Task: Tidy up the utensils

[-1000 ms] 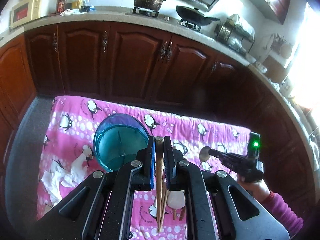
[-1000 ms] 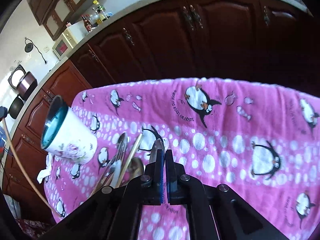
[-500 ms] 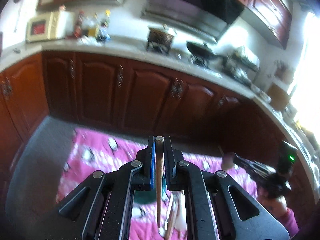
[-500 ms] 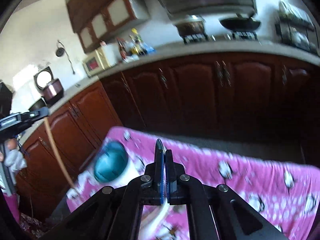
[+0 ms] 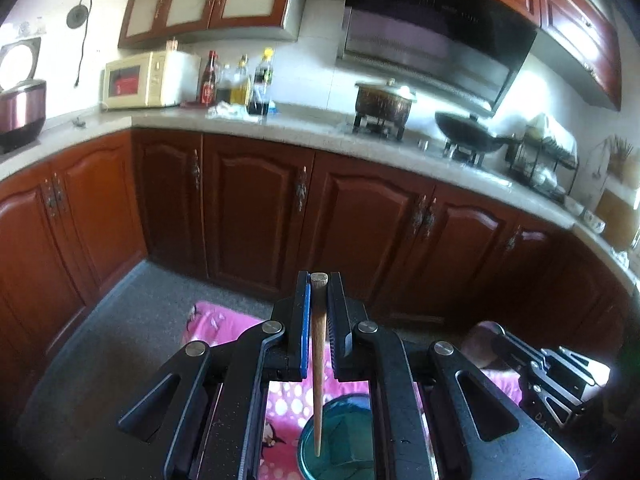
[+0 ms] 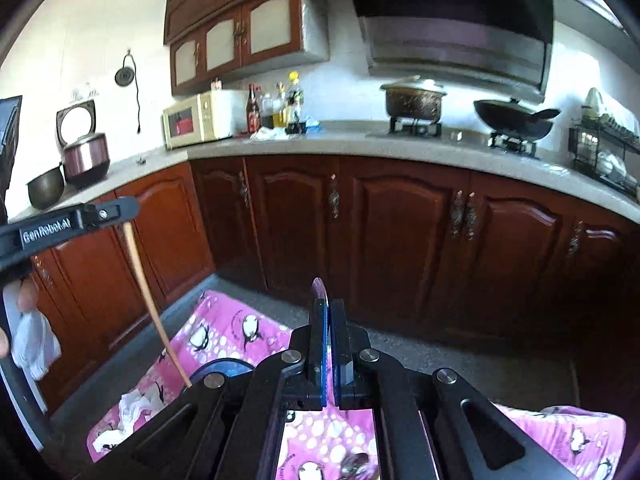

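Observation:
My left gripper (image 5: 319, 280) is shut on a wooden chopstick (image 5: 318, 368) that hangs down, its tip over the mouth of the teal-lined cup (image 5: 340, 440) standing on the pink penguin cloth (image 5: 212, 320). In the right wrist view the left gripper (image 6: 120, 210) holds the same chopstick (image 6: 152, 304) above the cup's rim (image 6: 224, 366). My right gripper (image 6: 328, 304) is shut on a spoon (image 6: 319, 290), with the thin edge of its bowl sticking out above the fingertips. The right gripper also shows in the left wrist view (image 5: 500, 334), with the spoon bowl (image 5: 478, 338) blurred at its tip.
The pink cloth (image 6: 560, 420) lies on a low surface over a grey floor (image 5: 100, 340). A crumpled white tissue (image 6: 134, 402) lies near the cup. Brown cabinets (image 6: 400, 232) and a counter with microwave (image 6: 200, 118), pot and wok stand behind.
Both grippers have lifted and tilted up from the cloth. The left one has carried a single chopstick up over the cup. The right one has lifted a spoon off the cloth.

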Action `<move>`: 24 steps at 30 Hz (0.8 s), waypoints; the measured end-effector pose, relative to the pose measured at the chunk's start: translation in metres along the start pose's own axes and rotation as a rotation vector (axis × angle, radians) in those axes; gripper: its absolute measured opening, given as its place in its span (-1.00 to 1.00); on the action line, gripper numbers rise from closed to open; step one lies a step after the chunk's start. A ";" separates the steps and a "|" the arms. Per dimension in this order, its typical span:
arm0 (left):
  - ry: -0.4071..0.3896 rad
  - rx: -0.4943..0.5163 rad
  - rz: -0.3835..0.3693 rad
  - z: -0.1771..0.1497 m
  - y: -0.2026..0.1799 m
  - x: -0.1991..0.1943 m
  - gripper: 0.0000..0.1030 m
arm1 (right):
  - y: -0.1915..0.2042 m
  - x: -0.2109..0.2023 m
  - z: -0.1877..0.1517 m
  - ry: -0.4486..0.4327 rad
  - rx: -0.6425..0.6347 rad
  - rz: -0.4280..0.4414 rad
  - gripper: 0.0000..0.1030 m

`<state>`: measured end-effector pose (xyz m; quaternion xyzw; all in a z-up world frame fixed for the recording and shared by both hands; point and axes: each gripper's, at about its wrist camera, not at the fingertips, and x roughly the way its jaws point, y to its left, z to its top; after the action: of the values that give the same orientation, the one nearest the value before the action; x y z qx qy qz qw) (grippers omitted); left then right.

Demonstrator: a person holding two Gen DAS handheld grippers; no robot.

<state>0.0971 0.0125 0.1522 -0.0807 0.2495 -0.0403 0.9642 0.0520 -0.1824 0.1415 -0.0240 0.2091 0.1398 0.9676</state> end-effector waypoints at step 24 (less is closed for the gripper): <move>0.145 -0.022 0.001 -0.052 0.005 0.016 -0.85 | 0.018 0.057 -0.058 0.204 0.014 0.145 -0.94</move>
<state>0.0859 0.0089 0.0991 -0.0877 0.3192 -0.0426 0.9427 0.0733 -0.1565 0.0652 -0.0160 0.3088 0.2046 0.9287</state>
